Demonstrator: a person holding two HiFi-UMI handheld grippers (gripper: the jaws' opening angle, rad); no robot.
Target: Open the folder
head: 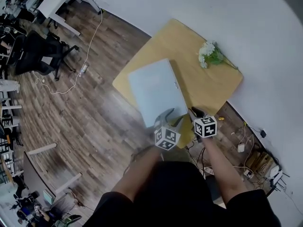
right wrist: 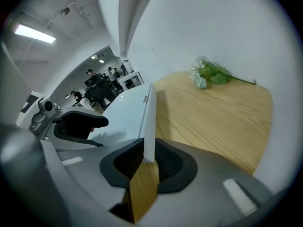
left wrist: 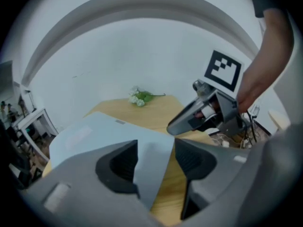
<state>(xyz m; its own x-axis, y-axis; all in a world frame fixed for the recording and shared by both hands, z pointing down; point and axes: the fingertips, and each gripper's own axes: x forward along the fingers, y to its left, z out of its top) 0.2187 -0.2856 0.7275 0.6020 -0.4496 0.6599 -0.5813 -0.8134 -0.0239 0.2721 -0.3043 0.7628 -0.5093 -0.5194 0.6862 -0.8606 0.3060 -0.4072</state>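
A pale blue-grey folder (head: 154, 89) lies shut and flat on the wooden table (head: 213, 86), reaching to its near edge. My left gripper (head: 170, 117) is at the folder's near edge. In the left gripper view its jaws (left wrist: 156, 160) stand open, with the folder's near corner (left wrist: 151, 174) between the pads and not pinched. My right gripper (head: 194, 112) is at the folder's near right corner. In the right gripper view its pads (right wrist: 147, 160) sit close against both sides of the folder's edge (right wrist: 149, 126), shut on it. Each gripper shows in the other's view: right gripper (left wrist: 191, 119), left gripper (right wrist: 83, 122).
A bunch of white flowers (head: 210, 55) lies at the table's far right corner, by the white wall. Cables and a power strip (head: 241, 148) lie on the floor to the right. An office chair (head: 40, 56) and a white desk (head: 61, 1) stand far left. People stand in the distance (right wrist: 102, 86).
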